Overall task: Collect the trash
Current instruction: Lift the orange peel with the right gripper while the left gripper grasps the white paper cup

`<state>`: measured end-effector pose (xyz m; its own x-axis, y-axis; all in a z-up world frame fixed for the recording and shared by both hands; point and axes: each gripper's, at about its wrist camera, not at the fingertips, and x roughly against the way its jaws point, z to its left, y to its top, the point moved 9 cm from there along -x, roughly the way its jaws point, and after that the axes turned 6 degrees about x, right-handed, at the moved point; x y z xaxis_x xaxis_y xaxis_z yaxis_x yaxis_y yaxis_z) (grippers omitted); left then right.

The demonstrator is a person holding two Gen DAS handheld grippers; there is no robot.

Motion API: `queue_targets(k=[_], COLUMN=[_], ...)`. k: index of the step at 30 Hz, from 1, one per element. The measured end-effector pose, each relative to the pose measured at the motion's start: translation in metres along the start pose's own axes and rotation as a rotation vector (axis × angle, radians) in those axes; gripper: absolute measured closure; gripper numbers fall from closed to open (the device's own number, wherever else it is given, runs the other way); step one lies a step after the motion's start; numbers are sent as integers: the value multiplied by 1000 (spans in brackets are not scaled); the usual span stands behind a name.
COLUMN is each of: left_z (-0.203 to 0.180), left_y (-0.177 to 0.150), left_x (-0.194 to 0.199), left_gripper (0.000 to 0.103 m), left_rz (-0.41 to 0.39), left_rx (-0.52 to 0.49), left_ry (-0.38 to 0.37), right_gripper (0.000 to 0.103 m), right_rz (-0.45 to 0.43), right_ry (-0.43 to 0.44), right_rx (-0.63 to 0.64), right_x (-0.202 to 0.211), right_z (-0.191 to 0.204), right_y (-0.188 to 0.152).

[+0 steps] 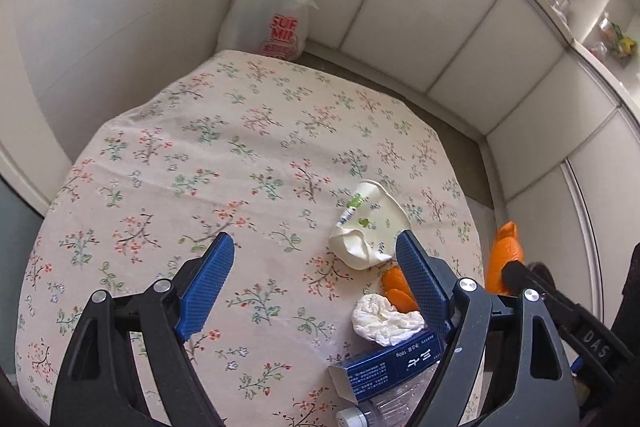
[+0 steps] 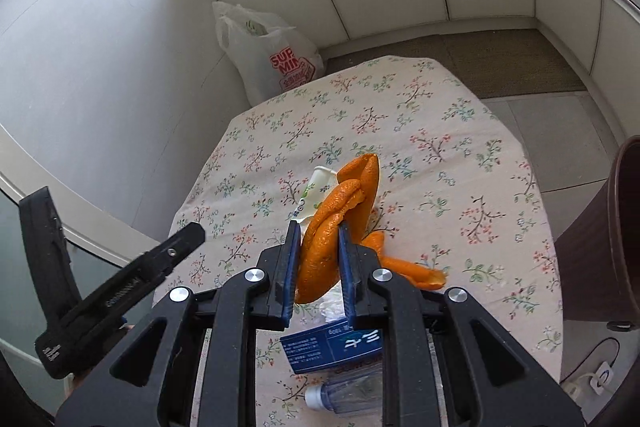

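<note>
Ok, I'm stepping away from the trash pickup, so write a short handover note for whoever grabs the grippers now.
Right gripper: shut on an orange peel, lifted off the table.
Left gripper: open, empty, above the cloth.
On the table: crushed paper cup, more peel pieces, crumpled tissue, blue box, plastic bottle.
Plastic bag stands past the far edge.
Left: bin the held peel, then everything else.

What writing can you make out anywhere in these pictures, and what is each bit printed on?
"SUP" over "MIN", red letters partly hidden by folds: on the white plastic bag beyond the table.
"180g": on the blue box, beside large white Chinese characters; its small print is too fine to read.
"DAS": on the black strap at the right edge of the left wrist view.
Green marks on the crushed paper cup: too blurred to read.
</note>
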<state>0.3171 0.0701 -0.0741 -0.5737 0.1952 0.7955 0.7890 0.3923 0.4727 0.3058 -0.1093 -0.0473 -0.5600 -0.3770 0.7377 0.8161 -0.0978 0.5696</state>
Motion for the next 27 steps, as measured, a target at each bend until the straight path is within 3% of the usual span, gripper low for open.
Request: queue_targets(k=[5, 8, 21, 27], left_z=[-33, -41, -31, -40], left_y=[-12, -10, -10, -15], left_x=[-45, -68, -149, -162], left_gripper=[21, 21, 21, 21], left_rz=[96, 126, 255, 290], left_rx=[-139, -168, -158, -143], left_ry=[26, 17, 32, -31], right_gripper=[85, 85, 85, 85], right_rz=[-24, -29, -19, -9], right_ry=[-19, -29, -60, -62], right_rx=[-46, -78, -97, -92], right_x=[16, 19, 18, 12], right_z=[-35, -53, -85, -83], right_y=[5, 5, 3, 3])
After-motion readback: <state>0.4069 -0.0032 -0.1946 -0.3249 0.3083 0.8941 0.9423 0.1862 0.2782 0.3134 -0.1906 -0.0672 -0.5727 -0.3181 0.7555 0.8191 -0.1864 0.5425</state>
